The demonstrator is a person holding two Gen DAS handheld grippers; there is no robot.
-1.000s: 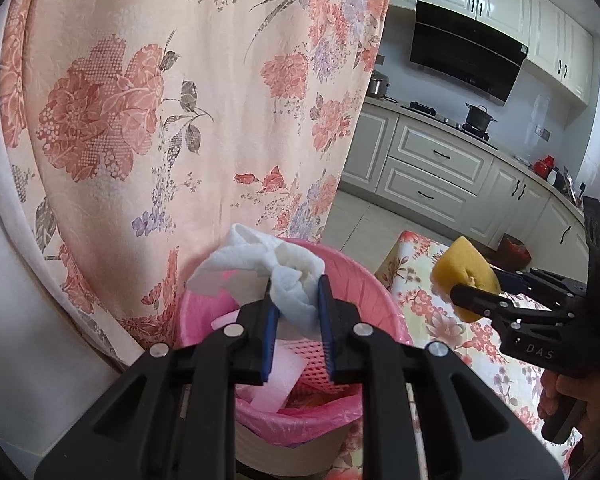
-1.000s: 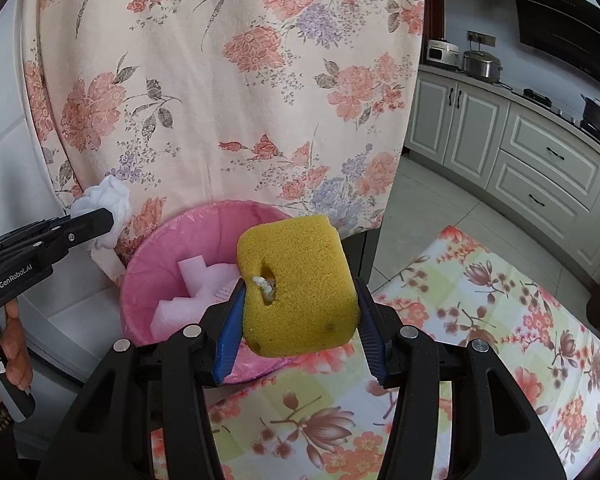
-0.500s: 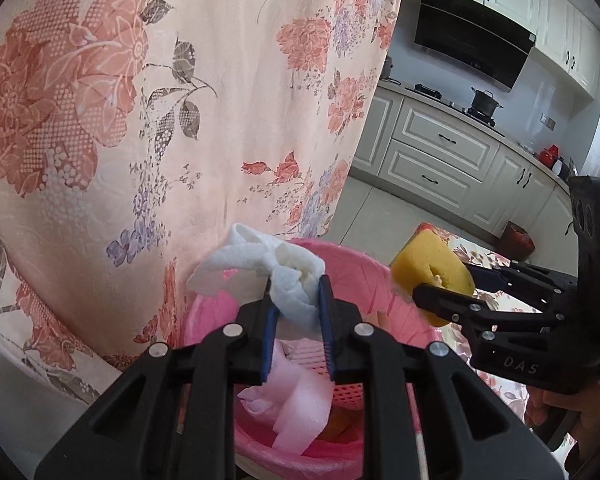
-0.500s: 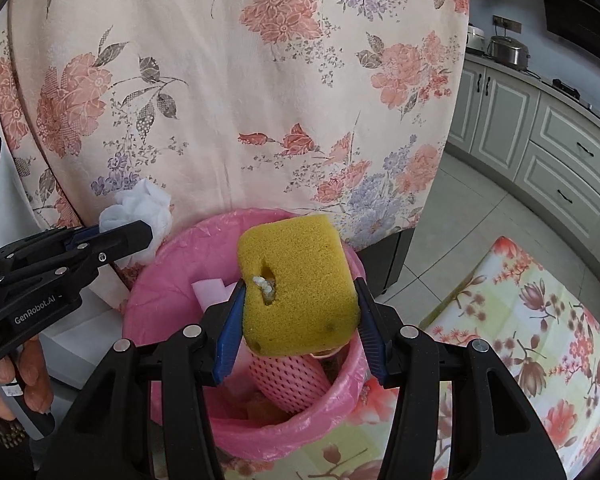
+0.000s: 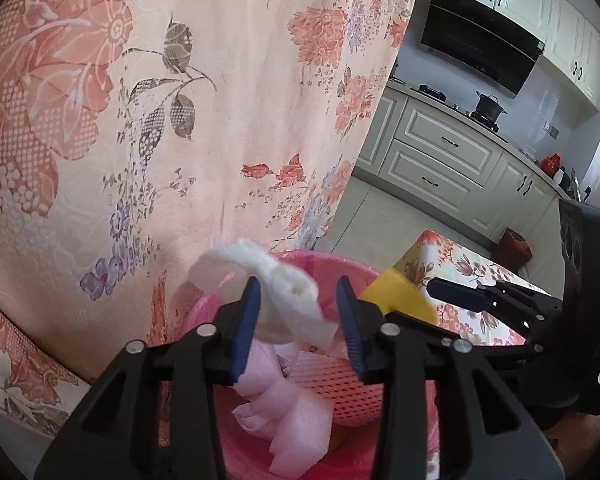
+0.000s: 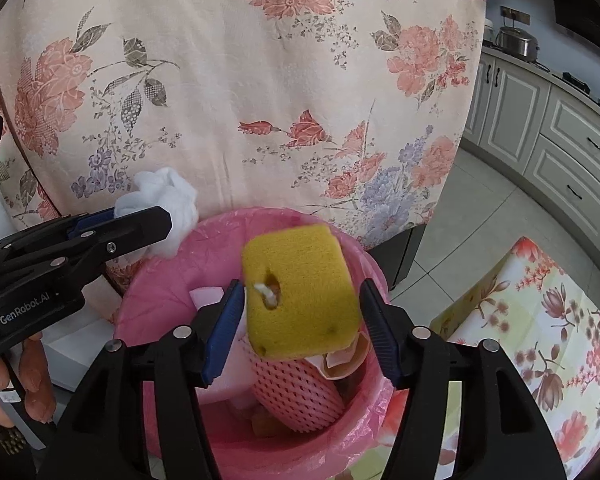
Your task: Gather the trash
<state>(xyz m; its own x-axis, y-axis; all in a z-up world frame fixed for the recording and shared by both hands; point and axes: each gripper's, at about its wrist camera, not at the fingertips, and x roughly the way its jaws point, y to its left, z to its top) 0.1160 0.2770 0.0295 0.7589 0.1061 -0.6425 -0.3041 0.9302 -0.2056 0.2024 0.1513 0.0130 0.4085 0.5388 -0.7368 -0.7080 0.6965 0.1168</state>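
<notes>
Left wrist view: the left gripper, jaws just opening, let the tissue slip free over the bin. Right wrist view: the right gripper, jaws just widening, released the sponge at 12 o'clock above the bin; I judged the drop under way, with both needing to pull clear next.

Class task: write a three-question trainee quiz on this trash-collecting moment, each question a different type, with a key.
1. True or false: the yellow sponge is over the pink bin.
2. The left gripper has just been opening around: A) white tissue B) a bottle C) a spoon.
3. Fill in: inside the bin lies a pink foam ____ sleeve.

Key: 1 true; 2 A; 3 net.
</notes>
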